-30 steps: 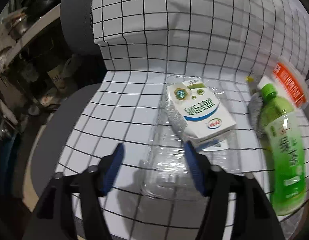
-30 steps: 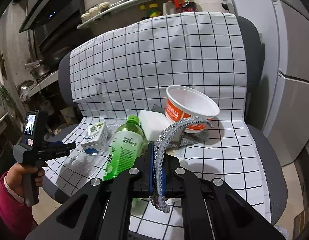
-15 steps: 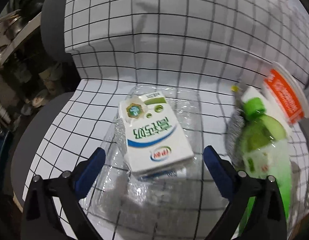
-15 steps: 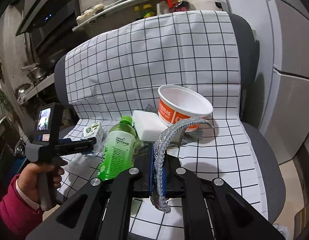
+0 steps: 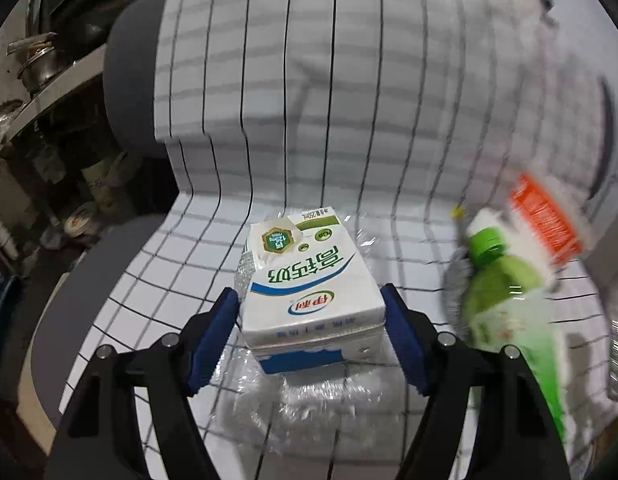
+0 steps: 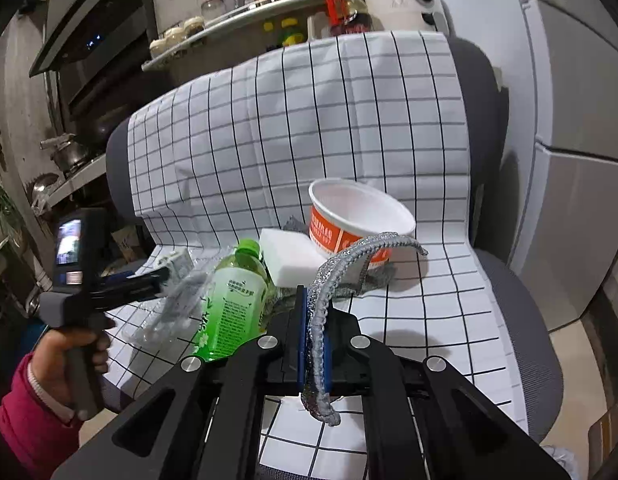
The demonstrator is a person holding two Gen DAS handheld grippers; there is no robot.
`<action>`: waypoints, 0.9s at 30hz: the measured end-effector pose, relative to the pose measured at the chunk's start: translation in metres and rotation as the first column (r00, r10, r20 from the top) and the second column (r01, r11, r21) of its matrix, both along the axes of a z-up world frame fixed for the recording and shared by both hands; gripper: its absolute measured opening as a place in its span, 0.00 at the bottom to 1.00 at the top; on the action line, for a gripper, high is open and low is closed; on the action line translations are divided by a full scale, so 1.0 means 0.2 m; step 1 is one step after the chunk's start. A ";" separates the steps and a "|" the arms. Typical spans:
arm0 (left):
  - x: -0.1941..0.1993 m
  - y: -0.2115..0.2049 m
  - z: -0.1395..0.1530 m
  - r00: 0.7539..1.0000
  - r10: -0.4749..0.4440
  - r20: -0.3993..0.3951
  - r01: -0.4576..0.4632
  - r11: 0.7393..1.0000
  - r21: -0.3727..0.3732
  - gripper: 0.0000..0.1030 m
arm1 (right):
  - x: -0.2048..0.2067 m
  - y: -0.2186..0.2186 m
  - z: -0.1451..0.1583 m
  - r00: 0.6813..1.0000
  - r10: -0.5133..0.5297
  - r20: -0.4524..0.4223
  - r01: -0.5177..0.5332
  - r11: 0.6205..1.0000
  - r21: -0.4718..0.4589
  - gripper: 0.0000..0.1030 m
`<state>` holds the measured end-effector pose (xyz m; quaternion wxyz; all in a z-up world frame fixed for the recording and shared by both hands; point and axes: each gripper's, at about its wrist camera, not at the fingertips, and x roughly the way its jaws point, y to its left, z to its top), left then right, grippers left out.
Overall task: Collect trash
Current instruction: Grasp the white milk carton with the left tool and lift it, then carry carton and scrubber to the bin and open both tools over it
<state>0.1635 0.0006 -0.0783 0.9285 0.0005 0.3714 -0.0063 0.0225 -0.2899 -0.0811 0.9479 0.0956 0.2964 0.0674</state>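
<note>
A white milk carton (image 5: 309,284) sits between the blue pads of my left gripper (image 5: 311,328), which is shut on it and holds it over a clear plastic wrapper (image 5: 309,396) on the checked cloth. The carton also shows in the right wrist view (image 6: 177,260). My right gripper (image 6: 313,344) is shut on a silvery foil strip (image 6: 349,260) that arcs up from its pads. A green bottle (image 6: 233,300) lies on the chair seat beside a white foam block (image 6: 293,258) and an orange paper bowl (image 6: 357,220).
The trash lies on a grey chair (image 6: 521,308) draped with a white checked cloth (image 6: 309,120). Kitchen shelves with jars (image 6: 237,8) stand behind. A grey cabinet (image 6: 581,160) is at the right. Clutter and pots (image 5: 41,68) are to the left of the chair.
My left gripper moved in around the milk carton and closed on its sides; the carton and wrapper have shifted. The right gripper still holds the foil strip.
</note>
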 end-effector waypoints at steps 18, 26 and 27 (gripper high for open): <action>-0.78 -0.53 0.28 0.820 -0.524 0.231 0.559 0.819 -0.127 0.69 | -0.56 -0.25 0.13 0.981 -0.190 0.042 0.192 0.980 -0.055 0.06; -0.92 -1.02 0.11 0.659 -0.726 0.197 0.751 0.648 -0.127 0.69 | -0.91 -0.50 0.08 0.932 -0.363 0.005 0.362 0.926 -0.110 0.06; -0.93 -1.07 0.09 0.642 -0.743 0.190 0.766 0.630 -0.128 0.69 | -0.94 -0.53 0.07 0.925 -0.379 0.003 0.377 0.920 -0.112 0.06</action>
